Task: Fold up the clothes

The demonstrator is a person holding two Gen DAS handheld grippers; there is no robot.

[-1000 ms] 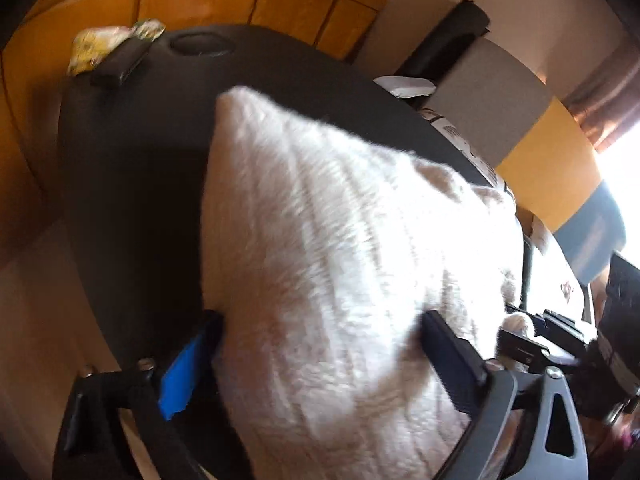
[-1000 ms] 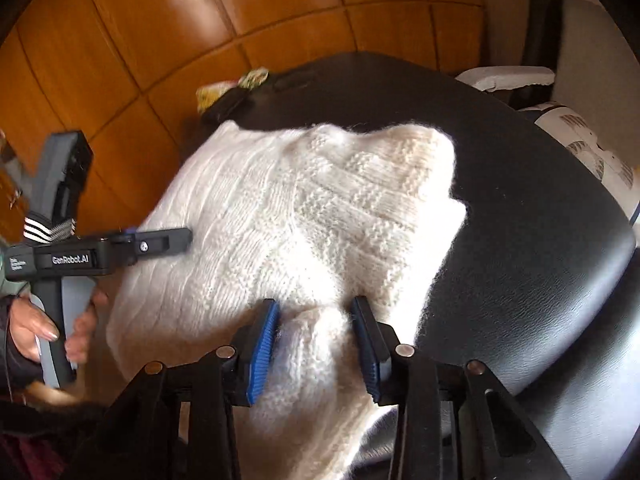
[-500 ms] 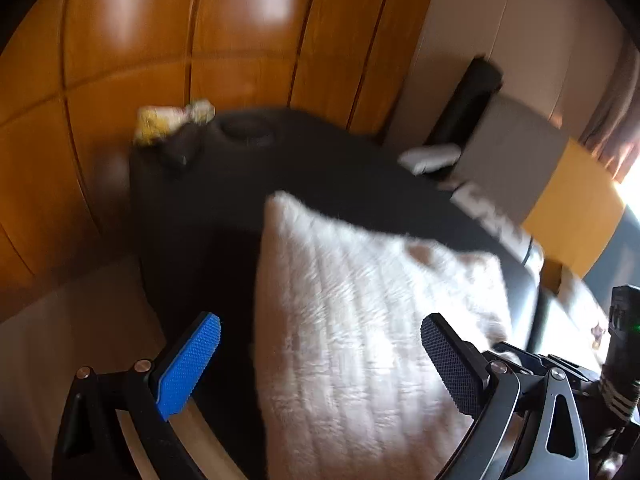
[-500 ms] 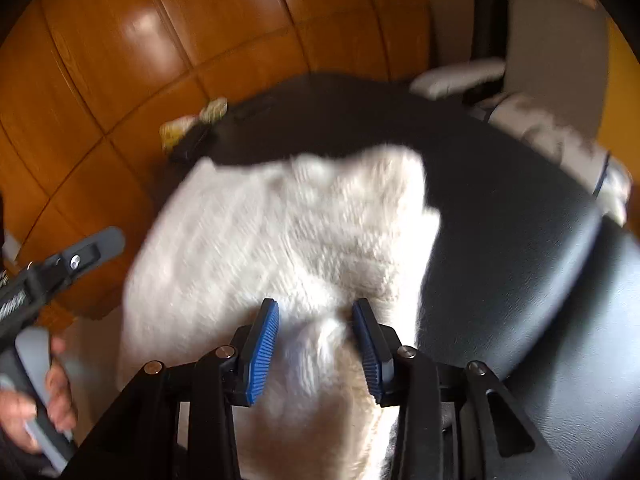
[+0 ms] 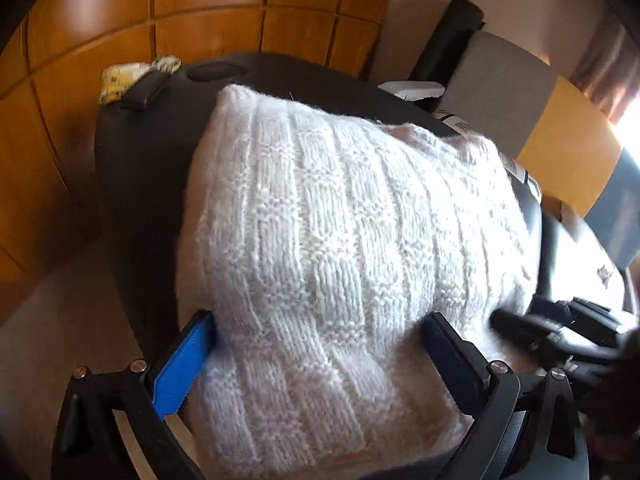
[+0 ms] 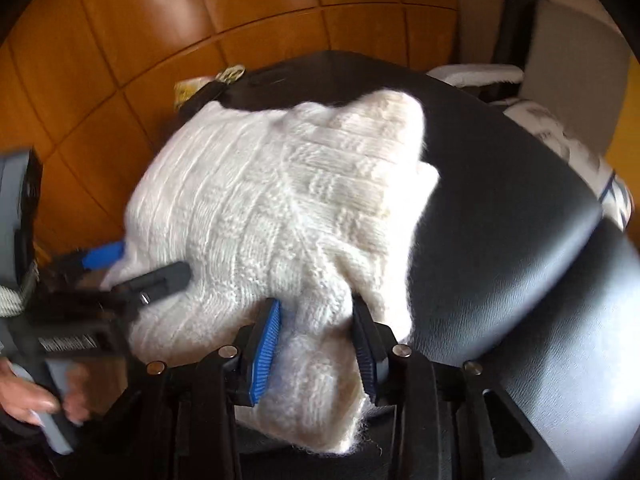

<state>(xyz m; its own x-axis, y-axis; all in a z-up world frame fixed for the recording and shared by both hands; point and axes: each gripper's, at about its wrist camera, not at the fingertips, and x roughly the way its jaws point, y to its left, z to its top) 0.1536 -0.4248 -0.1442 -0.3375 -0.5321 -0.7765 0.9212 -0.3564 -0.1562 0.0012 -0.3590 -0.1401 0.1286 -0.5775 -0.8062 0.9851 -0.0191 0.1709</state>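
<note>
On the black seat, folded white sweater: right gripper jaws pinch its near edge; left gripper jaws wide, straddling it. Next: close left, lift evenly.

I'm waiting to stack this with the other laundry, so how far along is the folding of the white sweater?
Mostly done: the white knitted sweater already lies as a compact folded bundle on the black leather seat. In hand: the right gripper is shut on its near edge, while the left gripper straddles the bundle with its jaws wide open. Left: release, perhaps tidy the edges.
</note>
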